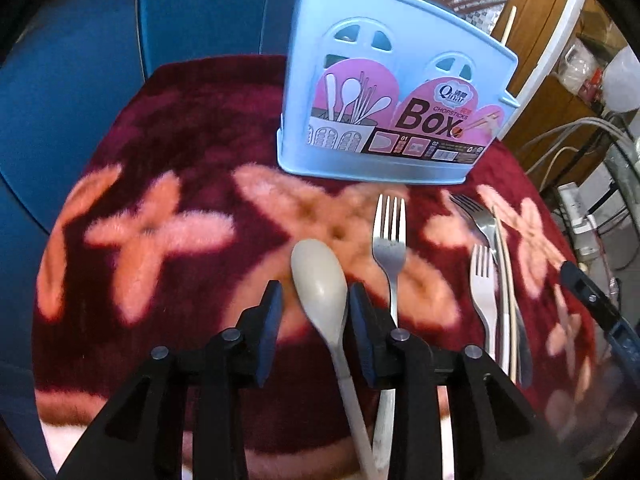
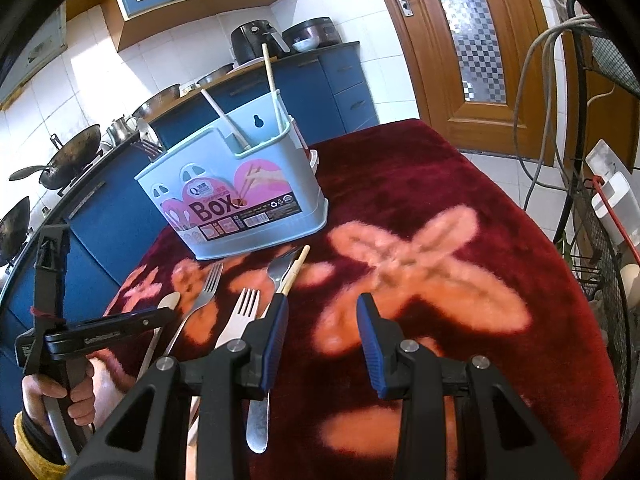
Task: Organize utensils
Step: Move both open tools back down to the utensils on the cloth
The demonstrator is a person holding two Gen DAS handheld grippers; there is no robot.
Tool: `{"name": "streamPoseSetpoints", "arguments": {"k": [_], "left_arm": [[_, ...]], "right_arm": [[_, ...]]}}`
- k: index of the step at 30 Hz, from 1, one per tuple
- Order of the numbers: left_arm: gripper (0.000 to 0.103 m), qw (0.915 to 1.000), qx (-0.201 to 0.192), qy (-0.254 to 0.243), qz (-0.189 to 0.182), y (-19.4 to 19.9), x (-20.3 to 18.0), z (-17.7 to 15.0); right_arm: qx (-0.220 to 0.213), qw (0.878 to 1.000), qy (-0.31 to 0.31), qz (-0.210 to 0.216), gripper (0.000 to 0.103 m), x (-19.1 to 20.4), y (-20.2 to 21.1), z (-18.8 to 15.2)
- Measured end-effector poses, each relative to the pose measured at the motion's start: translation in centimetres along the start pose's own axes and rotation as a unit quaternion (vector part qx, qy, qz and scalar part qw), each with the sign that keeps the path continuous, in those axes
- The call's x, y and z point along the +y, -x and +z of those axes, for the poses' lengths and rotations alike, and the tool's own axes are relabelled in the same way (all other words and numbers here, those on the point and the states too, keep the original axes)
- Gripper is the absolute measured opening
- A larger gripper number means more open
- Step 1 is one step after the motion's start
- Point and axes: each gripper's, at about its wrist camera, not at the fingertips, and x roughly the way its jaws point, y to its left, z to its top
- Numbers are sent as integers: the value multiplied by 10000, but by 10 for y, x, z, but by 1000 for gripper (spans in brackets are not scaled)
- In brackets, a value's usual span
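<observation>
- On the bench, under a dark red fleece cover (image 1: pixel 192 128) with pink flowers: beige spoon (image 1: pixel 320 280), bowl up, pointing at the blue box (image 1: pixel 392 92), just left of a steel fork (image 1: pixel 388 240).
- Between the fingers of the left tool (image 1: pixel 316 300): spoon neck, pads apart on either side, no pressing visible.
- Right tool (image 2: pixel 322 320): half-open, holding nothing.
- Likely light, stiff, smooth plastic; slippery. Best taken at the neck just below the bowl.
- Matte, pale, long thin handle.
</observation>
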Motion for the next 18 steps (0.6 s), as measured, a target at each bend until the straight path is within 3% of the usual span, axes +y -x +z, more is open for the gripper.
{"name": "streamPoseSetpoints", "arguments": {"k": [7, 12, 15, 18], "left_arm": [[35, 9986, 105, 219, -476, -2, 5, -1], [31, 9993, 138, -50, -348, -1, -5, -6], [19, 9996, 101, -209, -150, 0, -13, -12], [9, 9997, 21, -167, -191, 4, -8, -14]], "right_arm": [[82, 10000, -8, 45, 39, 6, -4, -2], [99, 9999, 76, 31, 39, 12, -4, -2], [122, 9998, 122, 33, 39, 15, -4, -1], [186, 9997, 156, 31, 39, 18, -7, -1]]}}
